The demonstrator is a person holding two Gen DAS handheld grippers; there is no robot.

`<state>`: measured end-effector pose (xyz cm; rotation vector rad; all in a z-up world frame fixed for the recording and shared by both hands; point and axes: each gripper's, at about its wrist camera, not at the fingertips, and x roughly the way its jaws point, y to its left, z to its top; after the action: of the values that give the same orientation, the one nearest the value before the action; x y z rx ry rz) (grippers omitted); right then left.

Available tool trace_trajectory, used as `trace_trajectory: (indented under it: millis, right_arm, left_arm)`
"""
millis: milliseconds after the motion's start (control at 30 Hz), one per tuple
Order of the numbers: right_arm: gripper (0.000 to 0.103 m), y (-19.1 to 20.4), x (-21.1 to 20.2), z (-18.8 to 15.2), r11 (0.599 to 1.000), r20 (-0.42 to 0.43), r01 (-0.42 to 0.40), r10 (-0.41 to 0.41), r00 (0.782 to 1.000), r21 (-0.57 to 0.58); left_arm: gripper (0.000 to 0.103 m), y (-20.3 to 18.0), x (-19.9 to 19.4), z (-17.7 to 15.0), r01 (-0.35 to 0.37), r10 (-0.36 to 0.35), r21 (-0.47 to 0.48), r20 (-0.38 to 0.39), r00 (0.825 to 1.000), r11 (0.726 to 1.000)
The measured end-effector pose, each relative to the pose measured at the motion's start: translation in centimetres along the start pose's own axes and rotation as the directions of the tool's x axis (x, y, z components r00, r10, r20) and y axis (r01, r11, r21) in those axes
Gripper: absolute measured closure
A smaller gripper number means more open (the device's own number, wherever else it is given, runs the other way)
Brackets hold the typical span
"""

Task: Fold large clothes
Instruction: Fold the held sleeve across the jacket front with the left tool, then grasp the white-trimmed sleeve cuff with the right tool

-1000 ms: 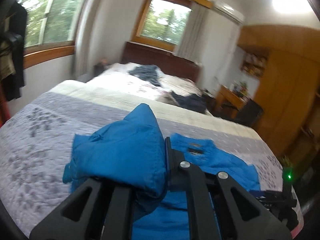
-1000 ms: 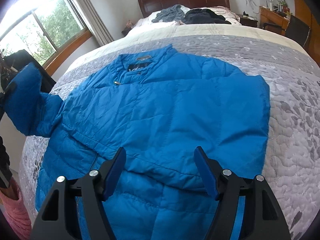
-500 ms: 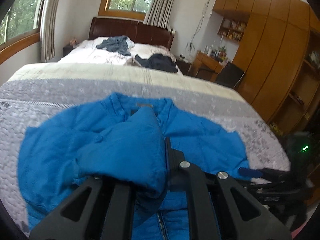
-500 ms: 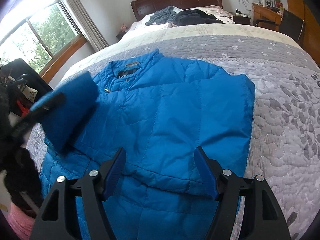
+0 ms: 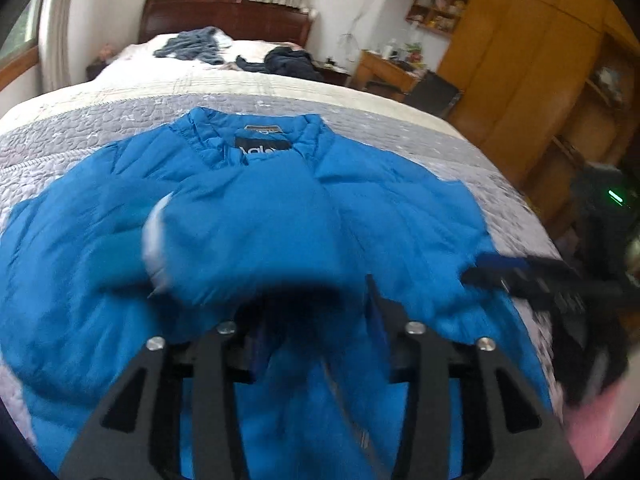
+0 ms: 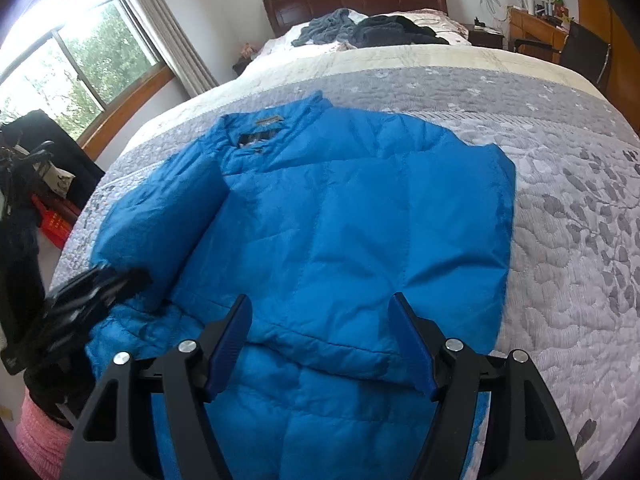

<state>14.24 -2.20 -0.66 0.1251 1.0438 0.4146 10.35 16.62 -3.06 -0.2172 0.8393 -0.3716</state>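
Note:
A large blue puffer jacket (image 6: pixel 340 220) lies flat on the bed, collar toward the headboard, its right side folded in. Its left sleeve (image 6: pixel 160 216) rests folded over the jacket's left side. In the left wrist view that sleeve (image 5: pixel 248 232) shows blurred, draped just ahead of my left gripper (image 5: pixel 316 312), whose fingers stand apart, open. The right wrist view shows the left gripper (image 6: pixel 100 284) at the sleeve's cuff end. My right gripper (image 6: pixel 320 312) hovers open over the jacket's lower half, holding nothing. It appears blurred at the jacket's right edge (image 5: pixel 500 272) in the left wrist view.
The bed wears a grey patterned quilt (image 6: pixel 560 200). Dark clothes (image 6: pixel 360 28) are heaped near the wooden headboard. A desk and chair (image 6: pixel 580 52) and a wooden wardrobe (image 5: pixel 520 60) stand to the right. Dark bags (image 6: pixel 40 160) sit by the window. A pink sleeve (image 6: pixel 36 440) shows low left.
My left gripper carried the sleeve in over the jacket's body and has opened, and the sleeve now lies on the jacket. The right gripper stayed open and shifted slightly.

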Motion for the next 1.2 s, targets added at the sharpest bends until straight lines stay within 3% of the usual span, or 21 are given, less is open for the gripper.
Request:
trace_trajectory:
  millis: [133,267,367,500,633,700,767,867,1067,1200]
  right_arm:
    - [0.029,1.9,-0.1,0.5,0.998,-0.019,-0.063,0.063,0.998,-0.016]
    - [0.026,4.9,0.6,2.1,0.985,-0.073,-0.172,0.172,0.982,-0.001]
    - [0.022,7.2,1.5,3.5,0.978,-0.098,-0.209,0.208,0.973,-0.001]
    - [0.022,9.5,3.9,5.1,0.978,-0.142,-0.208,0.208,0.968,0.015]
    - [0.022,10.4,7.3,5.9,0.982,-0.202,-0.183,0.191,0.961,0.055]
    - [0.028,10.6,9.0,5.7,0.983,-0.236,-0.165,0.178,0.955,0.075]
    - [0.052,10.5,9.9,5.5,0.982,-0.253,-0.169,0.186,0.950,0.086]
    - [0.075,10.5,9.7,5.6,0.975,-0.250,-0.200,0.217,0.944,0.092]
    - [0.081,9.3,5.1,6.2,0.968,-0.176,-0.238,0.248,0.953,0.077]
    - [0.081,7.1,4.3,6.1,0.975,-0.155,-0.197,0.211,0.965,0.098]
  left_arm:
    - [0.058,2.5,-4.5,-0.9,-0.082,0.077,0.034,0.115,0.990,0.996]
    - [0.058,6.9,-6.3,0.1,-0.161,0.170,-0.068,0.177,0.969,0.985]
    - [0.058,9.5,-5.2,0.1,-0.240,0.256,-0.122,0.142,0.956,0.963]
    - [0.061,12.2,-2.8,-0.6,-0.220,0.233,-0.194,0.050,0.971,0.956]
    - [0.060,12.7,-2.3,-0.8,-0.205,0.217,-0.200,0.038,0.976,0.958]
    - [0.060,12.8,-2.4,-0.7,-0.198,0.210,-0.206,0.039,0.977,0.958]
    - [0.060,12.9,-2.7,-0.6,-0.191,0.204,-0.215,0.043,0.978,0.958]
    - [0.060,12.8,-3.8,-0.5,-0.183,0.201,-0.234,0.054,0.978,0.955]
    - [0.058,10.5,-6.5,1.0,-0.131,0.160,-0.202,0.134,0.978,0.971]
    - [0.058,8.8,-4.8,1.7,-0.104,0.122,-0.169,0.100,0.987,0.980]
